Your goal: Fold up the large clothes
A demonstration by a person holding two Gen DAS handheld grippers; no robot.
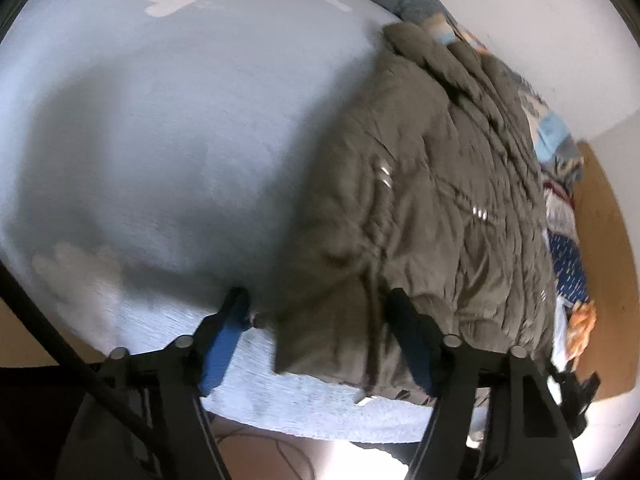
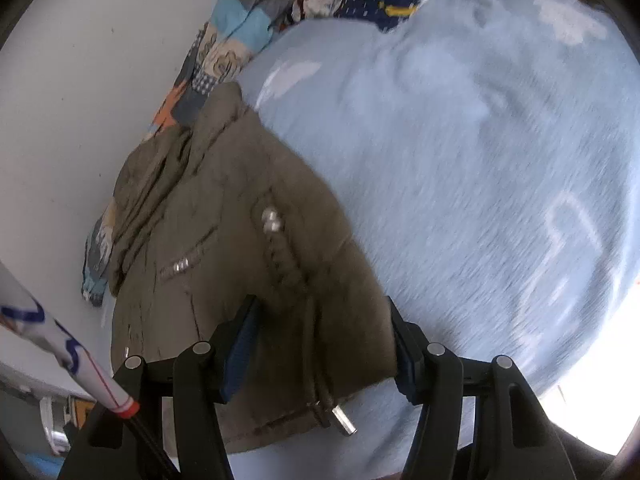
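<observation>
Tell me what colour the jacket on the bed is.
Olive-brown jacket, with silver zip pulls; clearest in the right wrist view.

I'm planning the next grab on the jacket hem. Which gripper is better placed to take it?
Probably the right. The right gripper is open with the jacket hem and its drawstring between the fingers. The left gripper is also open, but only the jacket's corner sits there, the rest being blue bedsheet.
</observation>
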